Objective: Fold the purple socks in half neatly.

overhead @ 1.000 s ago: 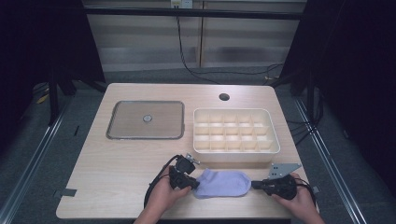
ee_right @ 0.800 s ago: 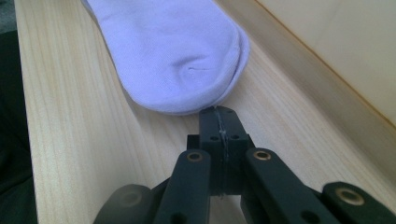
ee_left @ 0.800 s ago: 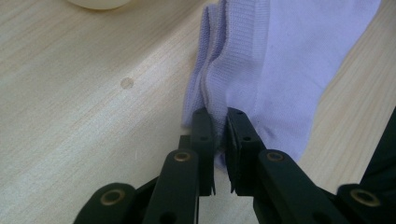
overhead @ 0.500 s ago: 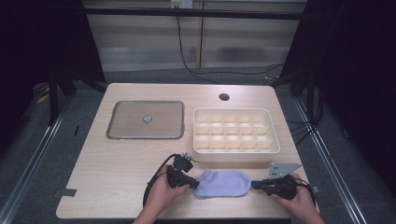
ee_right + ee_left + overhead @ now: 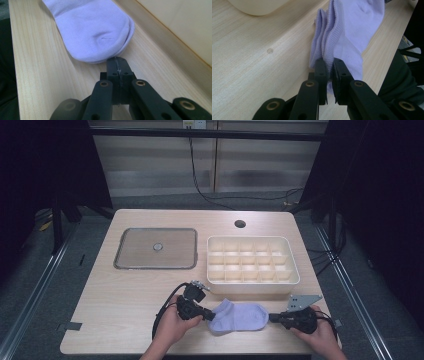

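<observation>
A pale lilac sock [image 5: 237,316] lies flat near the table's front edge, cuff to the left and toe to the right. My left gripper [image 5: 204,312] is shut on the ribbed cuff; in the left gripper view the cuff's folds [image 5: 329,37] run down between the jaws of that gripper [image 5: 329,62]. My right gripper [image 5: 272,318] lies on the table at the toe end. In the right gripper view that gripper [image 5: 117,60] has its jaws pressed together with nothing between them, just short of the sock's toe [image 5: 95,27].
A cream tray [image 5: 252,282] divided into several small compartments stands just behind the sock. A square grey metal plate [image 5: 140,250] is set into the table at the back left, and a round cable hole [image 5: 240,224] at the back. The table's front edge is close below both hands.
Both hands stay where they were. The sock's cuff end looks slightly more bunched at the left gripper.
</observation>
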### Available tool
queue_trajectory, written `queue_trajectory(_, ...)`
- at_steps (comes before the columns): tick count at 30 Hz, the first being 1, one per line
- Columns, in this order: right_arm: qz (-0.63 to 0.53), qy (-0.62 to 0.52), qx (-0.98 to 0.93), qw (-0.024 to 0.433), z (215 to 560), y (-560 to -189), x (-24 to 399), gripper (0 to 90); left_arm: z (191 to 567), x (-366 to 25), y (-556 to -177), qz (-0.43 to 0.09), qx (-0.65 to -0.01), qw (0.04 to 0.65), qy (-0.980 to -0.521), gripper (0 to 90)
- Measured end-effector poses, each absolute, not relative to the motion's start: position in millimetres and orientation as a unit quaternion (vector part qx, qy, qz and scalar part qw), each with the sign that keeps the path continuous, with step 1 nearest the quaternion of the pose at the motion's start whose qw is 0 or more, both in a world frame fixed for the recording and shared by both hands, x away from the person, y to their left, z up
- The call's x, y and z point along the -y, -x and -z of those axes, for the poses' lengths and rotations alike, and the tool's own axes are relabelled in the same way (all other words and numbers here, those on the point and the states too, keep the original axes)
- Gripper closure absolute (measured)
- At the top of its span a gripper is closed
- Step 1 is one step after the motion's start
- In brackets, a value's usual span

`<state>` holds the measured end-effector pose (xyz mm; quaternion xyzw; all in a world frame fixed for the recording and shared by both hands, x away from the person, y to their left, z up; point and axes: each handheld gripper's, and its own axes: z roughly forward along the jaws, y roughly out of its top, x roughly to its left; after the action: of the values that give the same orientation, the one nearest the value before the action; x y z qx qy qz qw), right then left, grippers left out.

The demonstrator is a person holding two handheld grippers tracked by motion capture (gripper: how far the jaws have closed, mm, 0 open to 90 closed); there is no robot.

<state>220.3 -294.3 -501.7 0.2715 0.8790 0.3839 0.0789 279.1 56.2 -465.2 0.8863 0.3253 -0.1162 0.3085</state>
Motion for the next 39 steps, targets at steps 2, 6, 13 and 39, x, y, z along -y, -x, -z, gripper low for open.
queue_trajectory(2,-0.385,-0.271,-0.879,0.079,501.9,-220.4,294.3,90.0,464.1,-55.7,-278.5,0.118,-0.323,0.31,-0.886,83.2)
queue_trajectory(6,-0.385,-0.271,-0.879,0.076,501.9,-220.1,293.7,90.0,462.3,-56.1,-278.5,0.123,-0.323,0.315,-0.884,83.2)
queue_trajectory(13,-0.386,-0.277,-0.877,0.073,501.9,-220.9,293.3,90.0,460.7,-56.8,-278.8,0.128,-0.32,0.318,-0.883,83.2)
queue_trajectory(39,-0.387,-0.296,-0.871,0.069,502.2,-232.2,277.6,90.0,457.3,-57.7,-281.4,0.149,-0.323,0.333,-0.873,83.2)
